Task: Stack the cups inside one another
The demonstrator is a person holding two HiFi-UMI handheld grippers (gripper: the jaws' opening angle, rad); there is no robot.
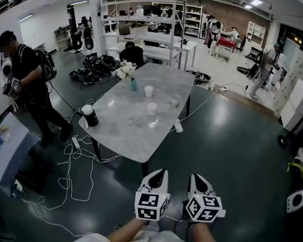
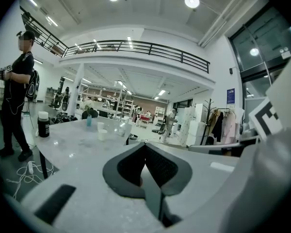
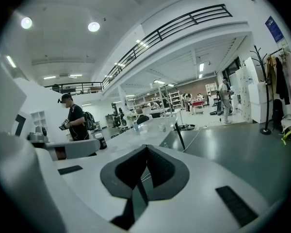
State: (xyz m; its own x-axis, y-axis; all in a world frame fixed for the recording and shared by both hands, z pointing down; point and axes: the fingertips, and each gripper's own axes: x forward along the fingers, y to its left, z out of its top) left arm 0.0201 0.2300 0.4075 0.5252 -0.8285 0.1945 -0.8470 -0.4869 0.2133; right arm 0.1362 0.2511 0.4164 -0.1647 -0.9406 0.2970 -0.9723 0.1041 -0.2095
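Two white plastic grippers sit lowest in the head view, held side by side above the dark glossy floor [image 1: 232,150], short of the table. The left gripper [image 1: 160,173] and the right gripper [image 1: 196,177] each carry a cube [image 1: 151,205] covered in black-and-white square markers. Each gripper's own view shows its black, ribbed pads pressed together at the tips with nothing between them: left [image 2: 145,144], right [image 3: 146,147].

Three small cups [image 1: 152,109] stand upright and apart from one another on the far half of the table, well away from both grippers. Two are plain white and tapered, the nearer one in the middle of the tabletop and another [image 1: 149,91] behind it. A third [image 1: 176,100], greyer and perhaps see-through, stands near the right edge.

The table [image 1: 126,135] has a pale grey, marble-patterned top with rounded corners on dark legs. Near its left edge stands a black cylinder with a white lid [image 1: 90,116]; its print is too small to read. At the far end is a small blue vase [image 1: 133,84] of white flowers. White cables [image 1: 76,158] loop over the floor beside the table. A person in black [image 1: 28,79] stands at the left.
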